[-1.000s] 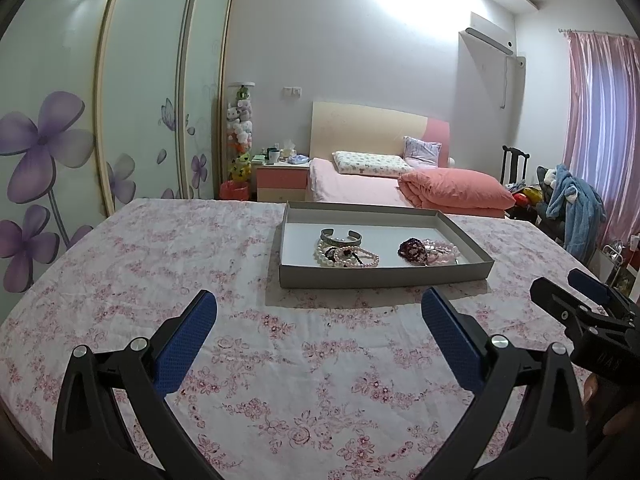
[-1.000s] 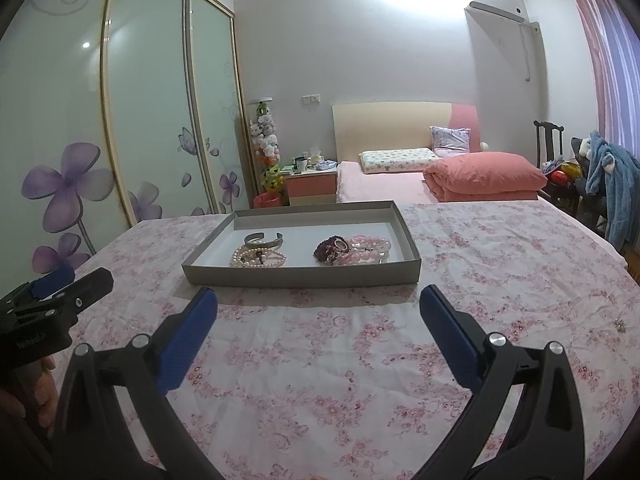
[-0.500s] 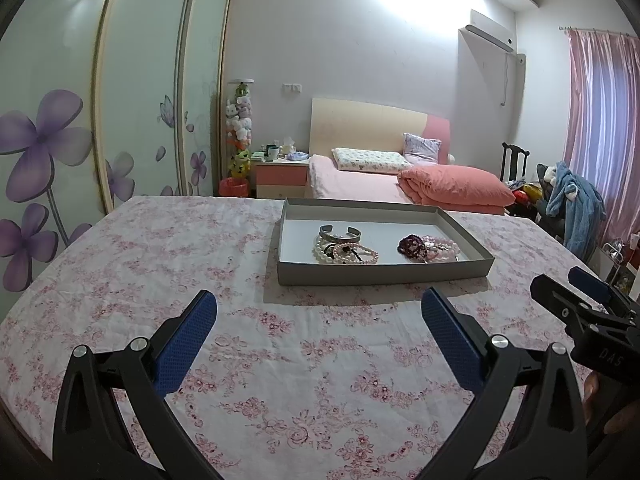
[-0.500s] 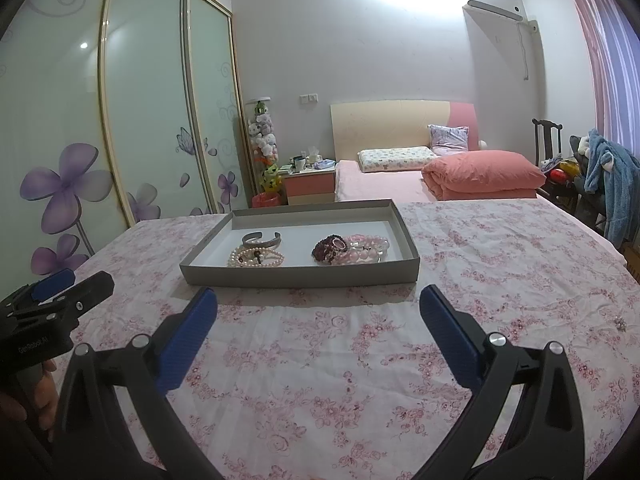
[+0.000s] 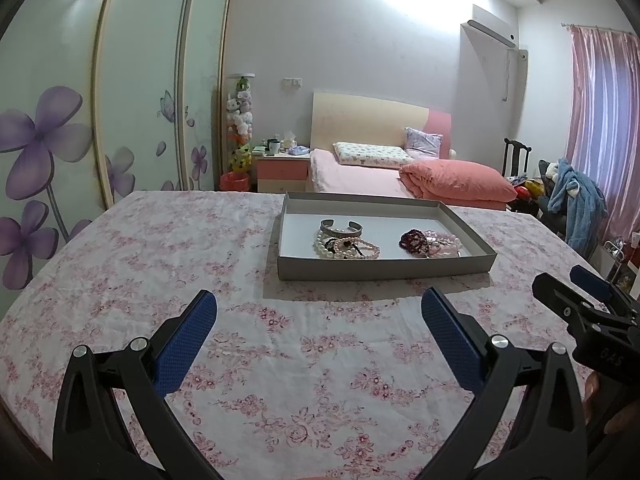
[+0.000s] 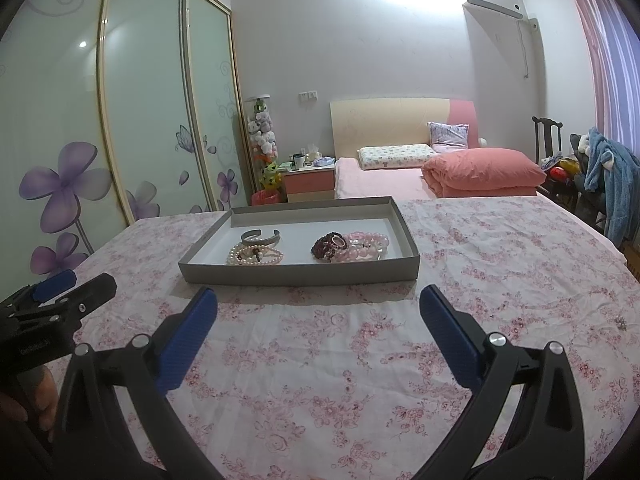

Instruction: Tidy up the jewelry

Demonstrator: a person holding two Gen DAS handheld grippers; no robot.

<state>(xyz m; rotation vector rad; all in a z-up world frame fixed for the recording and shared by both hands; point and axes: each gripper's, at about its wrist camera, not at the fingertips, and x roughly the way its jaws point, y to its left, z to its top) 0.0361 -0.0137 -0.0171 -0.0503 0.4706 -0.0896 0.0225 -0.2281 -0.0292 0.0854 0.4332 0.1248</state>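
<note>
A grey shallow tray [image 5: 384, 269] [image 6: 300, 273] stands on the floral cloth ahead of both grippers. In it lie a silver cuff bracelet [image 5: 341, 227] [image 6: 260, 237], a pearl strand [image 5: 347, 247] [image 6: 254, 257], a dark red bead bracelet [image 5: 414, 240] [image 6: 329, 245] and pink bead bracelets [image 5: 444, 240] [image 6: 367, 245]. My left gripper [image 5: 319, 322] is open and empty, short of the tray. My right gripper [image 6: 318, 320] is open and empty, also short of the tray. A small sparkly piece [image 6: 621, 323] lies on the cloth at far right.
The table carries a pink floral cloth [image 5: 168, 264] [image 6: 500, 272]. The right gripper shows at the right edge of the left wrist view [image 5: 576, 308]. The left gripper shows at the left edge of the right wrist view [image 6: 60, 300]. A bed [image 5: 400, 176] and wardrobe [image 5: 120, 100] stand beyond.
Both grippers have risen or tilted slightly, so the tray sits a little higher in both views. Both stay open and empty. The jewelry has not moved.
</note>
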